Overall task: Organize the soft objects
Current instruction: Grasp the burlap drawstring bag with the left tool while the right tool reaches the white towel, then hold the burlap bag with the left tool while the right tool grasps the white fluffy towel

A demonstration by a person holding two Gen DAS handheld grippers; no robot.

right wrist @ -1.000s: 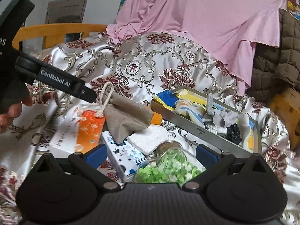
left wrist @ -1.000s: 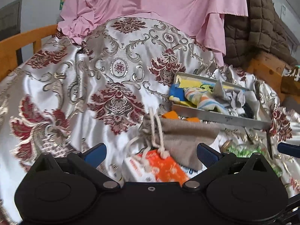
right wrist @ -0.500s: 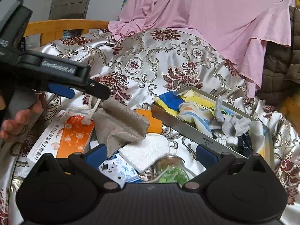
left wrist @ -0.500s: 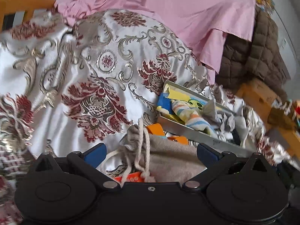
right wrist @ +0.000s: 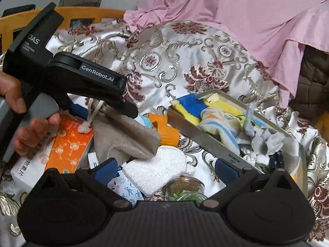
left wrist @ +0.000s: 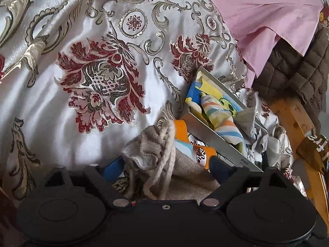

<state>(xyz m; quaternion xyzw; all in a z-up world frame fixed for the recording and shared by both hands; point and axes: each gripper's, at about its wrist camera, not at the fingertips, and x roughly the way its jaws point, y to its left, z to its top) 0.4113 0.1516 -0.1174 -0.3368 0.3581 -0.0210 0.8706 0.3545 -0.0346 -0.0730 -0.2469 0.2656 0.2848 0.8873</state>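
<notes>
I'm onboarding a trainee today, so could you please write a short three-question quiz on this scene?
1. True or false: the burlap drawstring pouch lies between the left gripper fingers.
2. What fills the grey tray? A) folded cloths and socks B) glass jars C) books
3. Which white soft item lies between the right gripper fingers?

Key: 1 true, with the jaws closing. 2 A. 3 the white terry mitt.

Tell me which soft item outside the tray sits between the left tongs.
The burlap drawstring pouch, between the closing left tongs; the white mitt lies apart.
</notes>
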